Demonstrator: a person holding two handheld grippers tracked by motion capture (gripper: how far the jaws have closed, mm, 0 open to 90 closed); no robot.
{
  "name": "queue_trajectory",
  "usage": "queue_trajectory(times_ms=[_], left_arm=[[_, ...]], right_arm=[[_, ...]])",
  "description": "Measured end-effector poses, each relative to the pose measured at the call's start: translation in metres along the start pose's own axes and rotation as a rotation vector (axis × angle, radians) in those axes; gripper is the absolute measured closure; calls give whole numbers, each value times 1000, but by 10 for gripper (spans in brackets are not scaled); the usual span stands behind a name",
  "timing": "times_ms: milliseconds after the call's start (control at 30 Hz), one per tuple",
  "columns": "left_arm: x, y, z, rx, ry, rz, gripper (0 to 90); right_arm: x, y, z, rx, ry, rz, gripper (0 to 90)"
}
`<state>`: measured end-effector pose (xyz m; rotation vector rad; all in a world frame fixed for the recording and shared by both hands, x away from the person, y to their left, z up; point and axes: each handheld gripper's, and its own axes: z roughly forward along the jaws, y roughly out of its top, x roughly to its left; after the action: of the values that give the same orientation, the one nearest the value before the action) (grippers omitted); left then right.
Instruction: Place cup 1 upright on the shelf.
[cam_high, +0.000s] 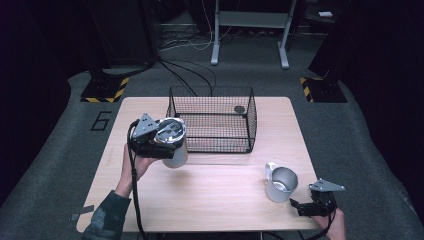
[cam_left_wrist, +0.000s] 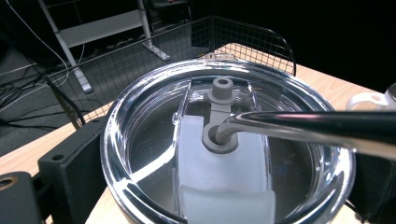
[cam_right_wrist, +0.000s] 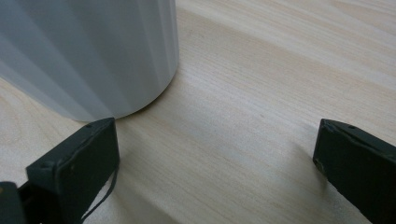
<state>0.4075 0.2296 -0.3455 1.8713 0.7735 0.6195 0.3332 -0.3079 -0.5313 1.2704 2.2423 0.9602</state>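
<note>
**Table layout, by the clock**

In the high view, a wire basket (cam_high: 212, 120) stands at the table's (cam_high: 210, 195) twelve o'clock, against its far edge. A small round thing (cam_high: 239, 109) lies inside the basket toward its two o'clock corner. A lidded tumbler (cam_high: 172, 141), held in the left gripper (cam_high: 161, 145), is at nine o'clock, just beside the basket. A handled mug (cam_high: 281, 184) stands at four o'clock, with the right gripper (cam_high: 310, 206) just beside it, nearer the front edge.

Tumbler (cam_left_wrist: 224, 154) bottom cut off by frame edge; small dark disc (cam_high: 239, 109) in basket (cam_high: 248, 125) too small to ID.
</note>
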Motion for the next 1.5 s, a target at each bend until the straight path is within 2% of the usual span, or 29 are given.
queue_trajectory(times_ms=[33, 67, 400, 467, 933, 1300, 1333, 1500], left_arm=[[0, 1, 0, 1, -7, -9, 41], [1, 4, 1, -6, -3, 1, 41], [2, 19, 6, -8, -12, 11, 41], [1, 23, 9, -17, -16, 1, 41], [5, 41, 17, -30, -27, 3, 41], [5, 57, 25, -35, -22, 19, 41], [6, 59, 27, -35, -18, 30, 41], [8, 62, 32, -34, -13, 14, 41]], right_arm=[[0, 0, 0, 0, 0, 0, 0], [0, 0, 0, 0, 0, -1, 0], [0, 0, 0, 1, 0, 2, 0], [0, 0, 0, 0, -1, -1, 0], [0, 0, 0, -1, -1, -2, 0], [0, 0, 0, -1, -2, 0, 0], [0, 0, 0, -1, -3, 0, 0], [0, 0, 0, -1, -2, 0, 0]])
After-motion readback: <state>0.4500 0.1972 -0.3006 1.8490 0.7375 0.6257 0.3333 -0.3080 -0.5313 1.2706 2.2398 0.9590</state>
